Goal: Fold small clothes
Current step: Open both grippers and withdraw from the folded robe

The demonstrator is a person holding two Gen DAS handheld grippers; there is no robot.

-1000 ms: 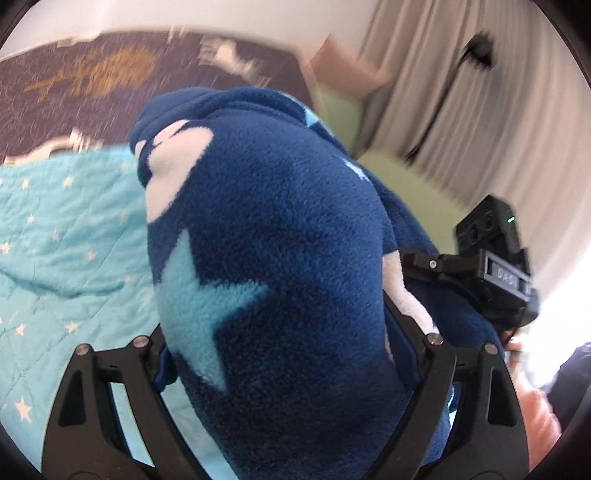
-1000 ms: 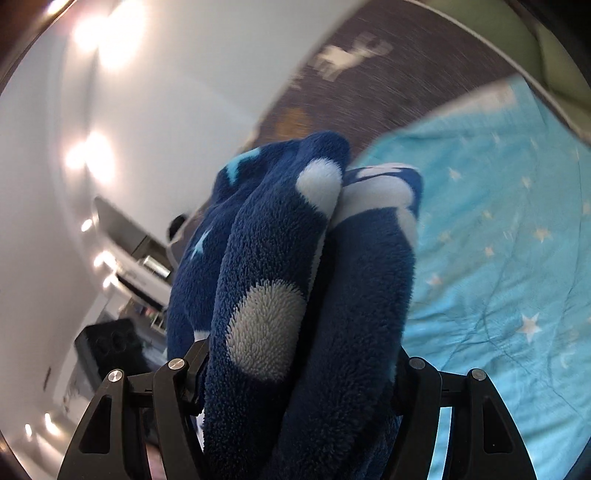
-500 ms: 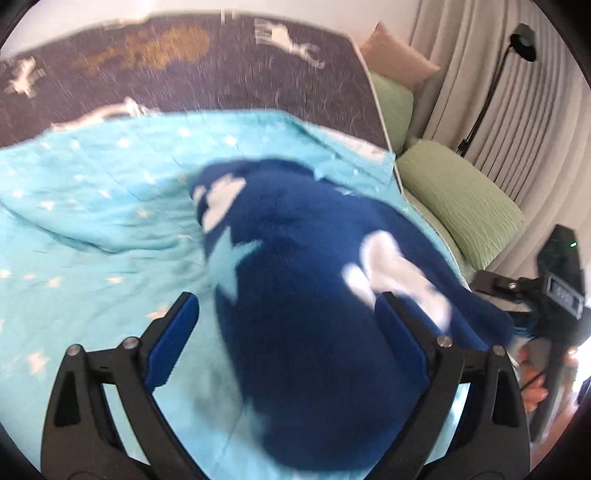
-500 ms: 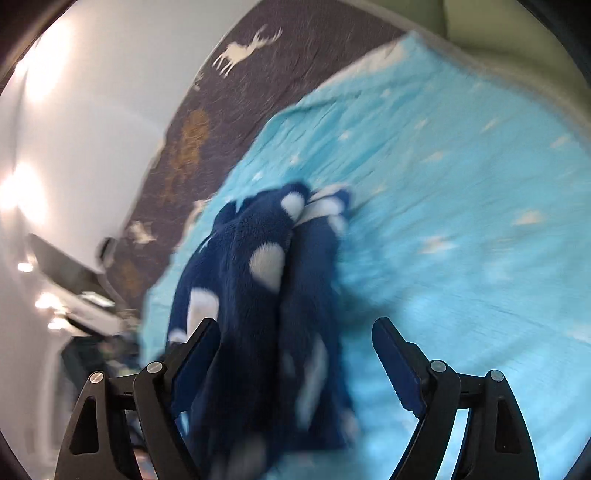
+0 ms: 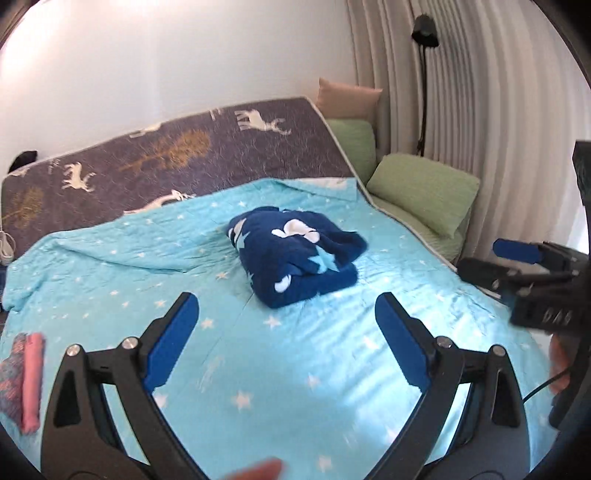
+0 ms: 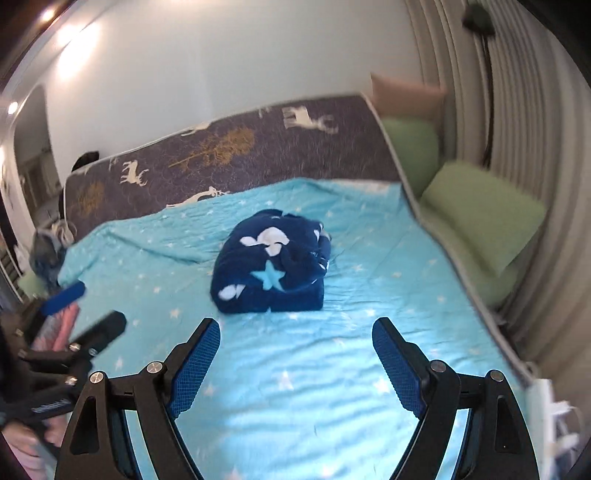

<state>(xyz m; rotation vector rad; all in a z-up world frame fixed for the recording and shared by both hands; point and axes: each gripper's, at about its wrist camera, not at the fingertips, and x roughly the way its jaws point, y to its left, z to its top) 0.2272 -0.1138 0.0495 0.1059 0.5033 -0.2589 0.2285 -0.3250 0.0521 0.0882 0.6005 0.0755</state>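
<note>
A dark blue fleece garment (image 5: 295, 254) with white spots and light blue stars lies folded in a bundle on the turquoise star blanket (image 5: 258, 369) in the middle of the bed; it also shows in the right wrist view (image 6: 271, 271). My left gripper (image 5: 286, 314) is open and empty, held above the blanket well short of the bundle. My right gripper (image 6: 295, 336) is open and empty, also short of the bundle. The right gripper shows at the right edge of the left wrist view (image 5: 532, 266), and the left gripper at the left edge of the right wrist view (image 6: 74, 314).
A pink and patterned folded stack (image 5: 26, 376) lies at the blanket's left edge. Green pillows (image 5: 421, 192) and a tan pillow (image 5: 347, 98) sit to the right by the curtain. A grey deer-print cover (image 5: 184, 155) spans the bed's far side. A floor lamp (image 5: 424, 33) stands behind.
Both grippers opened and let go of the blue fleece garment, which dropped onto the blanket. Both grippers then pulled back and away from it.
</note>
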